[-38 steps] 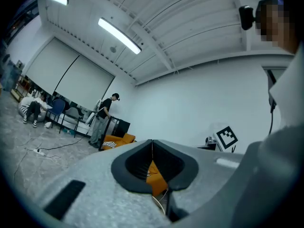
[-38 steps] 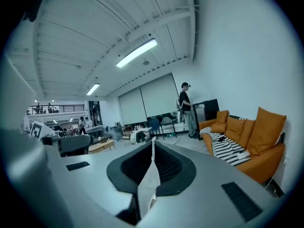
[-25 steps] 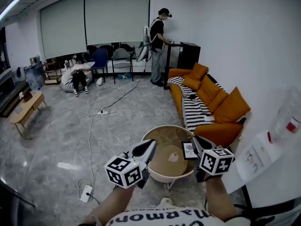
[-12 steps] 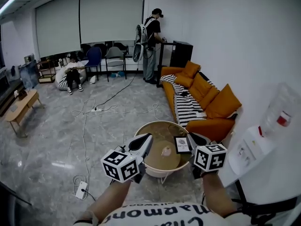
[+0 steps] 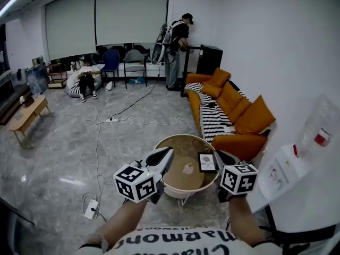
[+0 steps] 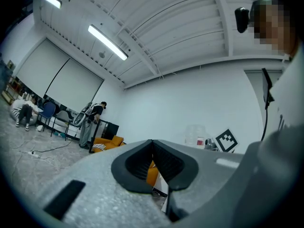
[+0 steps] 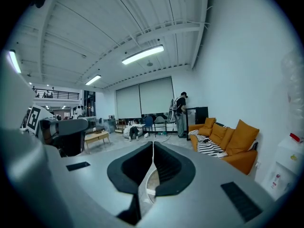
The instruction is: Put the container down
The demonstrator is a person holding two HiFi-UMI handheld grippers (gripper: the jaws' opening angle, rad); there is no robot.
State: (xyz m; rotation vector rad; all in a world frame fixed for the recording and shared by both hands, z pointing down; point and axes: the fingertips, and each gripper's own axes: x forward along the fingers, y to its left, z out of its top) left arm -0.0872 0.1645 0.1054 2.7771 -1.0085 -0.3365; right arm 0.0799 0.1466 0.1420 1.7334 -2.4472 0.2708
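Both grippers are hovering over the round table [image 5: 175, 138]. The left gripper [image 5: 166, 154] is showing its dark ribbed pads pressed together in its own view [image 6: 152, 147], with nothing between them. The right gripper [image 5: 219, 155] is likewise keeping its jaws fully together and empty [image 7: 152, 149]. Each is carrying a cube with black-and-white square markers.

The container [image 5: 187, 169], a small rounded pinkish thing, is sitting on the table's tan top near its middle, between the two grippers and touched by neither. A small dark-framed card [image 5: 206, 162] is standing on the table just beside the right gripper's tips; whether they are touching cannot be told. The table is showing a pale raised rim round a smooth wooden-looking top.

Beyond the table, an orange sofa [image 5: 249, 121] with plump cushions is carrying a black-and-white striped blanket [image 5: 215, 124]. To the table's right a white water dispenser [image 5: 287, 177] is standing against the wall. Cables [image 5: 122, 122] are trailing across the glossy grey floor [image 5: 58, 142] left of the table, and one person [image 5: 175, 47] is standing far beyond it.
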